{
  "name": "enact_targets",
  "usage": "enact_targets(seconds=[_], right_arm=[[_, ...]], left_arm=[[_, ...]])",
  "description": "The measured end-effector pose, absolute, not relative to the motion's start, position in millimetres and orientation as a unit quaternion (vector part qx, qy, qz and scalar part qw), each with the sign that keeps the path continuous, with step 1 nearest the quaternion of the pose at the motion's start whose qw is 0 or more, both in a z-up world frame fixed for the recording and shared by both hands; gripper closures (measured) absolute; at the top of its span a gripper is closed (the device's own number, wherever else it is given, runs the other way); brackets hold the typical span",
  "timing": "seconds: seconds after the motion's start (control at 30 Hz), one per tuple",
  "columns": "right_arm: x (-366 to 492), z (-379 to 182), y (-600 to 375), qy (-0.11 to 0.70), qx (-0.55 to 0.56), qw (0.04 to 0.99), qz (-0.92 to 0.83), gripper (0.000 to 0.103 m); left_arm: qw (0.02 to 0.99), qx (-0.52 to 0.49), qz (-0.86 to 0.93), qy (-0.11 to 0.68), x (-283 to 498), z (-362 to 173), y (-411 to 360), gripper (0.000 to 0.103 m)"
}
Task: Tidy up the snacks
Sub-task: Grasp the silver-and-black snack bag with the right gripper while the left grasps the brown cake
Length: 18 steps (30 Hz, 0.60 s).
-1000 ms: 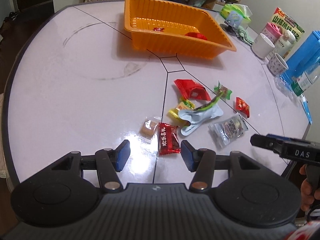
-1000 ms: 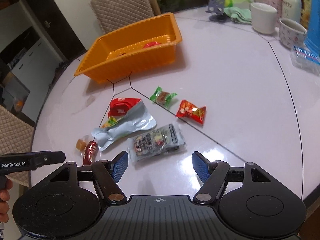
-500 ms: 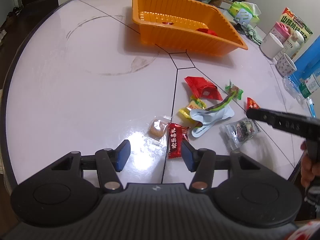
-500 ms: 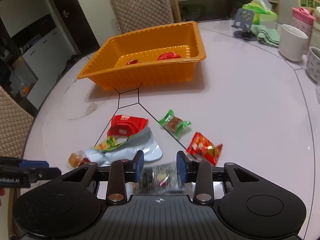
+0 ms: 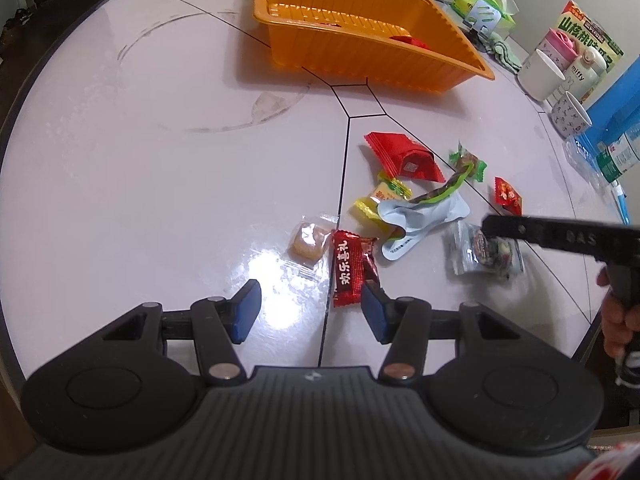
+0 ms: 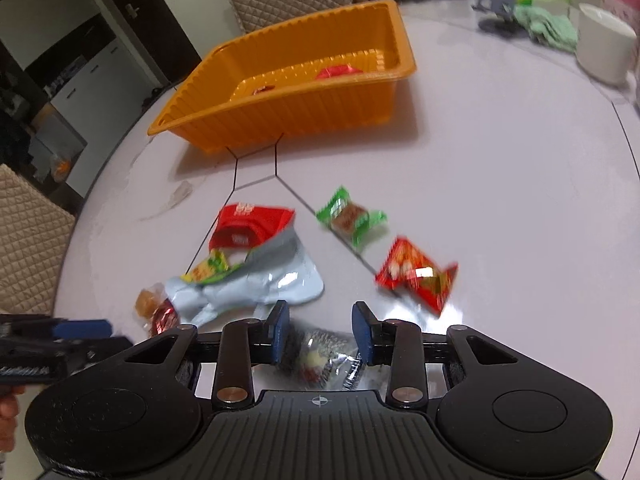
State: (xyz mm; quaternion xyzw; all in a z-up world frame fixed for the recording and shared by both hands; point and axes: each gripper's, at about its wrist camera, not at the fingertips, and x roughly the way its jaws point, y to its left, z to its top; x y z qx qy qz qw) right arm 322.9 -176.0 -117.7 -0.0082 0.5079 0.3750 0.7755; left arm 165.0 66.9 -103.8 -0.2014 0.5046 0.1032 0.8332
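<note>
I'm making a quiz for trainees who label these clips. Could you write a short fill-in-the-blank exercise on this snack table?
1. The ribbed tray at the far side of the table is coloured ____.
2. The right gripper has its jaws on either side of a ____ packet with dark snacks inside.
3. The left gripper hovers with open jaws near a long dark red bar printed with ____ characters.

Missing words: orange; clear; white
</note>
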Motion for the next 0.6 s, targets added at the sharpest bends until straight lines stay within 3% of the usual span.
enact_targets(seconds=[0.33, 0.43, 0.6], right_arm=[[285.1, -114.6, -195.1, 0.527, -0.008, 0.769, 0.362, 0.065], [286.7, -111.2, -192.7, 0.525, 0.001, 0.780, 0.339, 0.044], [286.7, -106.2, -178.9, 0.511, 0.006, 0.794, 0.328, 0.042]], left_arm=[[0.833, -0.201, 0.099, 0.506, 166.9, -103.8, 64.9, 0.052], [0.834, -0.200, 0.098, 0.505, 167.8, -102.9, 62.3, 0.052], [0.836, -0.196, 0.095, 0.503, 169.2, -102.2, 58.3, 0.052]])
